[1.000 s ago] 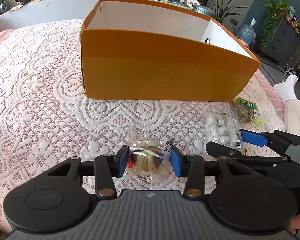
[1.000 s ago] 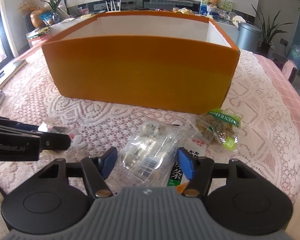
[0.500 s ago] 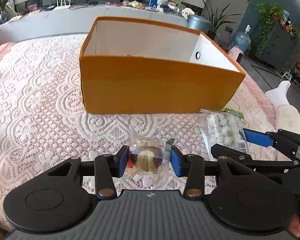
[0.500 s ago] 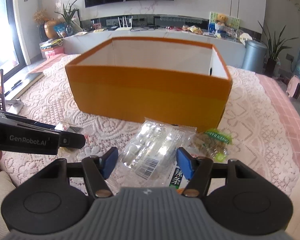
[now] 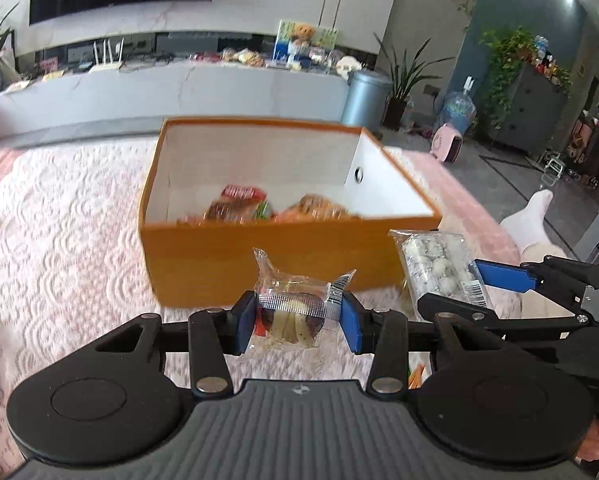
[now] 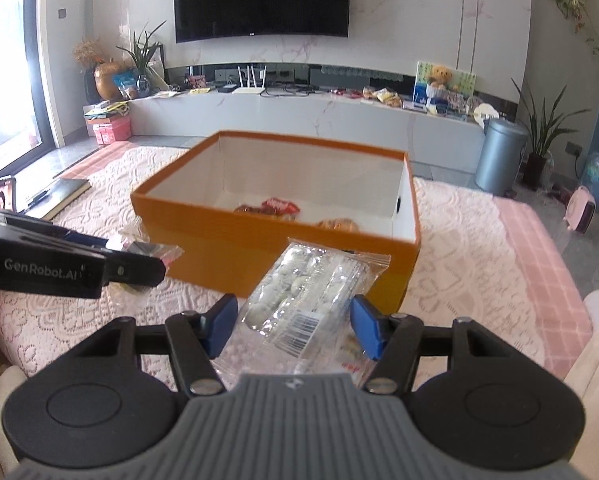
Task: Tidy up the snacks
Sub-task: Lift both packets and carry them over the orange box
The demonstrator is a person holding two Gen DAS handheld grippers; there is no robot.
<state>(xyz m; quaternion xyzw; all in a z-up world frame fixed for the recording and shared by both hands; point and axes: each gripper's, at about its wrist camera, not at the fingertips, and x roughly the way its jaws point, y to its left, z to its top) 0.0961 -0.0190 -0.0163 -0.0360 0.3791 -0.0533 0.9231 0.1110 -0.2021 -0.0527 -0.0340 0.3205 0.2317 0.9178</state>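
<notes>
Left fingers point(image 5: 298, 322) clamp a clear snack packet point(image 5: 295, 312); right fingers point(image 6: 295, 330) closing around a candy bag point(image 6: 311, 300)

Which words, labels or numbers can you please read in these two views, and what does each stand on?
"GenRobot.AI": on the black side of the left gripper, in the right wrist view.
Barcode label on the clear plastic packet of white balls: digits too small.
Red wrapper in the orange cardboard box: print blurred.

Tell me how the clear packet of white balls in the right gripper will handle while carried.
The clear packet is thin crinkled film, so probably floppy beyond the right gripper, whose jaws are closing. It looks light. The glossy wrap may slip, and the round white pieces inside could shift.
</notes>
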